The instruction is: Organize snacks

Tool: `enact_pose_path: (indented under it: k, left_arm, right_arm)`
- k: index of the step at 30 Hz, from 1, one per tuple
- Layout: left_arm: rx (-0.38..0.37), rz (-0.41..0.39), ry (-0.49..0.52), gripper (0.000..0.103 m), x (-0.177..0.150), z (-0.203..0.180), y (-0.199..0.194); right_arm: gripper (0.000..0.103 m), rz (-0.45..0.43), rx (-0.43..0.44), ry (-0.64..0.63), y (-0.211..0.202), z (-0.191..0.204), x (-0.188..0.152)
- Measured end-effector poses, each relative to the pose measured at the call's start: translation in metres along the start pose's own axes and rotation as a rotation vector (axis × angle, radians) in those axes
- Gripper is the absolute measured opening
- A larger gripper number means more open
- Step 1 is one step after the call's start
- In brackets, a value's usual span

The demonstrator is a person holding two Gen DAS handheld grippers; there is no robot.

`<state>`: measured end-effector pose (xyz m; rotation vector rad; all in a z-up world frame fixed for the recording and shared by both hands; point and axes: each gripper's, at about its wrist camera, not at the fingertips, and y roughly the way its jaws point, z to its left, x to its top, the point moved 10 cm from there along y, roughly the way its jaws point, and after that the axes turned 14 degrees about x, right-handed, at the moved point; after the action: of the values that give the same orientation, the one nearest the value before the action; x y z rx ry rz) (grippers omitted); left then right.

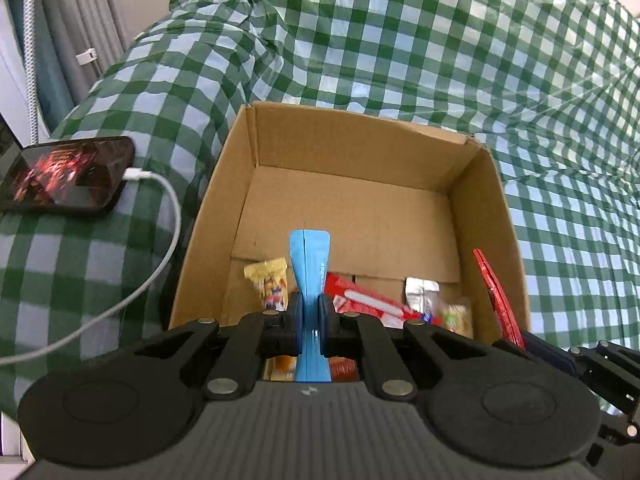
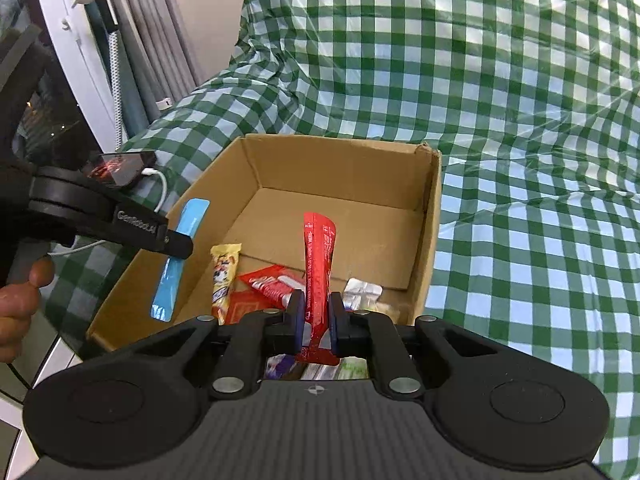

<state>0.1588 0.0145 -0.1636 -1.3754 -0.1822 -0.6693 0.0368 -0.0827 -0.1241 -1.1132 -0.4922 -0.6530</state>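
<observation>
Checked cloth bears 1 box (image 2: 352,168); 2 grippers each pinch 1 sachet: left (image 1: 309,316) blue (image 1: 309,252), right (image 2: 316,316) red (image 2: 318,256).

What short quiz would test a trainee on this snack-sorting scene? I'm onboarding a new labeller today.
1. True or false: the left tool is shut on the blue packet.
2. Which does the right tool grip? A) a yellow bar B) the red packet C) a white cable
3. Fill in: the phone lies on the checked cloth to the ___ of the cardboard box, seen from the left wrist.

Key: 1 true; 2 B; 3 left.
</observation>
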Motion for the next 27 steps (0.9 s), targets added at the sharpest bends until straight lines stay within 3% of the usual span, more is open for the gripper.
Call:
enact_pose_path:
  k: [6, 8, 9, 10, 11, 12, 14, 18, 23, 27]
  left_arm:
    - [0.014, 0.02, 0.016, 0.009, 0.009, -0.008, 0.028]
    - [0.011, 0.03, 0.021, 0.018, 0.009, -0.009, 0.034]
    - [0.012, 0.031, 0.025, 0.028, 0.009, -0.009, 0.035]
    - [0.016, 0.033, 0.029, 0.066, 0.009, -0.009, 0.036]
    - [0.028, 0.034, 0.028, 0.102, 0.008, -0.006, 0.036]
    - [0.05, 0.022, 0.018, 0.101, 0.008, -0.002, 0.033]
    - [0.07, -0.012, 0.009, 0.103, 0.006, 0.006, 0.025]
    - [0.076, 0.036, 0.039, 0.103, -0.024, 0.014, 0.013]
    - [0.078, 0.045, 0.05, 0.103, -0.063, 0.021, -0.017]
    - [0.068, 0.013, 0.04, 0.103, -0.084, 0.028, -0.052]
  right_arm:
    - [0.013, 0.017, -0.001, 0.031, 0.03, -0.01, 0.004]
    - [0.014, 0.022, 0.0, 0.043, 0.038, -0.013, 0.003]
    - [0.016, 0.02, 0.003, 0.05, 0.04, -0.015, 0.004]
    - [0.016, 0.014, 0.001, 0.062, 0.041, -0.017, 0.005]
    - [0.031, 0.01, 0.001, 0.078, 0.041, -0.02, 0.006]
    - [0.055, 0.004, 0.0, 0.097, 0.04, -0.023, 0.008]
    - [0.079, -0.027, -0.011, 0.126, 0.03, -0.027, 0.01]
    - [0.09, -0.036, -0.02, 0.163, 0.007, -0.023, -0.007]
    - [0.092, 0.007, -0.015, 0.205, -0.026, -0.007, -0.046]
    - [0.093, -0.007, -0.032, 0.162, -0.055, 0.009, -0.056]
